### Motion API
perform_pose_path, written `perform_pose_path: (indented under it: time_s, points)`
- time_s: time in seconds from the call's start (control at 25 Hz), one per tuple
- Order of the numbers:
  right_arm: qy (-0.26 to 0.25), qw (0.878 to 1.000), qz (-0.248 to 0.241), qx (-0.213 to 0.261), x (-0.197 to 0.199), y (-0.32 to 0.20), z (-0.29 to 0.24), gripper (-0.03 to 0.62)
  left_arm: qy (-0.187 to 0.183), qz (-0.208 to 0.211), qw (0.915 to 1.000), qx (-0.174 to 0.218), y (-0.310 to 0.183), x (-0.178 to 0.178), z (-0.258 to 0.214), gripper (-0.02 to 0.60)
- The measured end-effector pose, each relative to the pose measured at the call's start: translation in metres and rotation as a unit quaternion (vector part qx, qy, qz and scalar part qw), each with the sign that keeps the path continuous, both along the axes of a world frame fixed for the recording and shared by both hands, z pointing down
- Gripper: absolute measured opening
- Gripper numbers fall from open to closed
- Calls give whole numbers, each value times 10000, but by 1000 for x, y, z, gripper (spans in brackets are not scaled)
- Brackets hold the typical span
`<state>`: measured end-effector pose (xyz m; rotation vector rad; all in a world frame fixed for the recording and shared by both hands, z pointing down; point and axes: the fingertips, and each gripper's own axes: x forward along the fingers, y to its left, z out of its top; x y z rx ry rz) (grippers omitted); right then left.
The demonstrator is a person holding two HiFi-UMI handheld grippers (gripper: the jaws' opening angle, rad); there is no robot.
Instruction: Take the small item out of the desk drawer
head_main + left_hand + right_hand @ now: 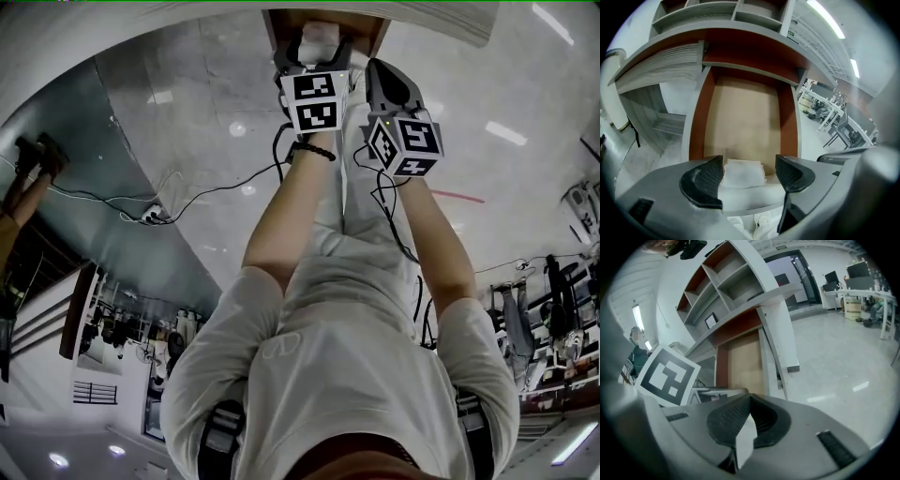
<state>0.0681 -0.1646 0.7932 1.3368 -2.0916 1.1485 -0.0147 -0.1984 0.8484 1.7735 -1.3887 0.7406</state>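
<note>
While the left gripper (pixel 750 165) stood with its jaws spread wide, the small white item (pixel 740 173) sat loose between them at the near edge of the open drawer (pixel 743 112). Just beside it, toward the drawer's right side, the right gripper (pixel 749 399) was clenched empty.

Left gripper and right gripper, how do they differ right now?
The left gripper has its jaws wide apart; the right gripper has them together. The left gripper has the white item between its jaws, not clamped; the right gripper holds nothing. Both point down toward the open drawer.
</note>
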Motion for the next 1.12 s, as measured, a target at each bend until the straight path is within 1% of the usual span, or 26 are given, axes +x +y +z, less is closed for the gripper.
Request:
perform_pose_path:
  time_s: [0.16, 0.28, 0.36, 0.44, 0.6, 0.8, 0.96, 1.04, 1.12]
  points:
    - [-31, 10000, 4, -44, 0, 4, 4, -2, -145, -14, 9994, -299, 4, -3, 11, 356]
    - [-53, 10000, 13, -68, 2, 6, 8, -2, -250, -31, 9989, -397, 5, -5, 16, 356]
    - [-64, 9999, 44, -82, 4, 6, 9, -2, -360, 47, 9980, -518, 7, -3, 20, 356]
    - [-82, 9999, 74, -91, 5, 5, 10, -2, -473, 92, 9964, -703, 8, -2, 23, 356]
    - [-121, 9998, 95, -90, 6, 4, 9, -2, -552, -76, 9929, -1050, 7, -4, 27, 356]
    - [-163, 9997, 99, -131, 7, 6, 12, -2, -678, 1, 9875, -1422, 9, -4, 34, 356]
    - [-198, 9996, 137, -167, 11, 7, 16, -2, -983, 146, 9824, -1581, 11, -4, 40, 354]
    - [-212, 9995, 155, -182, 12, 8, 16, -2, -1120, 222, 9804, -1606, 12, -6, 40, 340]
    - [-217, 9994, 167, -199, 13, 9, 16, -2, -1190, 253, 9796, -1602, 12, -9, 39, 280]
